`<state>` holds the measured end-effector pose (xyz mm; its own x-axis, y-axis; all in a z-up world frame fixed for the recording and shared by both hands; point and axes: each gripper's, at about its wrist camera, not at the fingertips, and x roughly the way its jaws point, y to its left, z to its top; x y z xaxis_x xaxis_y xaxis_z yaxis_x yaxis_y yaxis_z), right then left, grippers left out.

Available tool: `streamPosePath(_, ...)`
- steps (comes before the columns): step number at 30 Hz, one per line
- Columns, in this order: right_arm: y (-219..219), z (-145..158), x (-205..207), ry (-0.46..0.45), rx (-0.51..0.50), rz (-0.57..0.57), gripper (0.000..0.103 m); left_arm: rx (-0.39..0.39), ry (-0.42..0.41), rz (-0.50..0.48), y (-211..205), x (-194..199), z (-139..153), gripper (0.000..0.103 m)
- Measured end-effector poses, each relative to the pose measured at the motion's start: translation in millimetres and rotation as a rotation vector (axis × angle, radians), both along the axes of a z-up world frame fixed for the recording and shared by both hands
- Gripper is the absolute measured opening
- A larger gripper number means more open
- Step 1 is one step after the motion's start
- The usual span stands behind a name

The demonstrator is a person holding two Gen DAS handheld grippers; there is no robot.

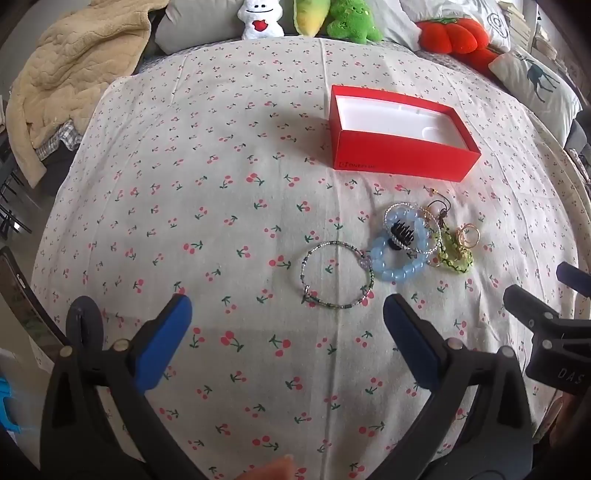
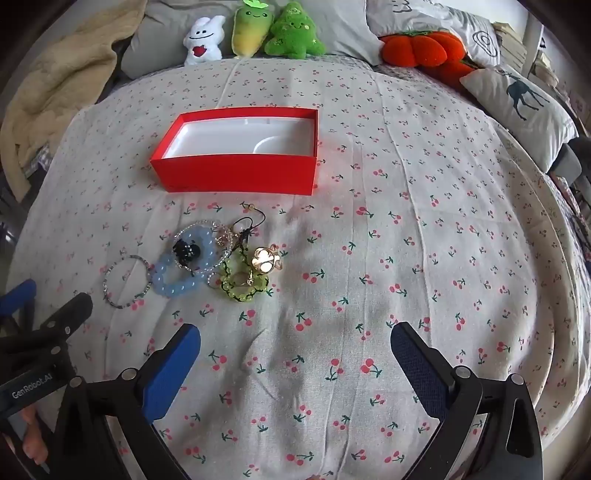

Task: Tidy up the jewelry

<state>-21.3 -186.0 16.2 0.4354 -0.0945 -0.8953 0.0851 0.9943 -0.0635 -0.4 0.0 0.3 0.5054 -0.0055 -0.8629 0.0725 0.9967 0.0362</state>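
Observation:
An open red box point(image 1: 402, 162) point(image 2: 236, 173) with a white, bare inside sits on the cherry-print bedspread. In front of it lies a heap of jewelry: a thin beaded bracelet point(image 1: 338, 275) point(image 2: 127, 281), blue bead bracelets point(image 1: 400, 267) point(image 2: 173, 282), a black clip point(image 1: 400, 232) point(image 2: 186, 251), a green bead bracelet point(image 1: 456, 260) point(image 2: 242, 288) and gold rings point(image 1: 467, 236) point(image 2: 266, 258). My left gripper point(image 1: 288, 314) is open and empty, just short of the thin bracelet. My right gripper point(image 2: 295, 347) is open and empty, to the right of the heap.
Plush toys point(image 2: 255, 33) and a red-orange pumpkin cushion point(image 2: 421, 48) line the far edge by grey pillows. A beige blanket point(image 1: 74, 74) lies far left. A deer-print pillow point(image 2: 524, 103) lies far right. The cherry bedspread point(image 2: 443, 240) stretches to the right.

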Motion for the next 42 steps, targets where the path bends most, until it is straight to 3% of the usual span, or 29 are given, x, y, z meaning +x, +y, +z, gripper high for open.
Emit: streamPosePath(42,5.8,-5.5,1.4,0.02,-0.026,0.014,0.103,-0.002,0.013,0.011,5.6,0.4,-6.1,0.103)
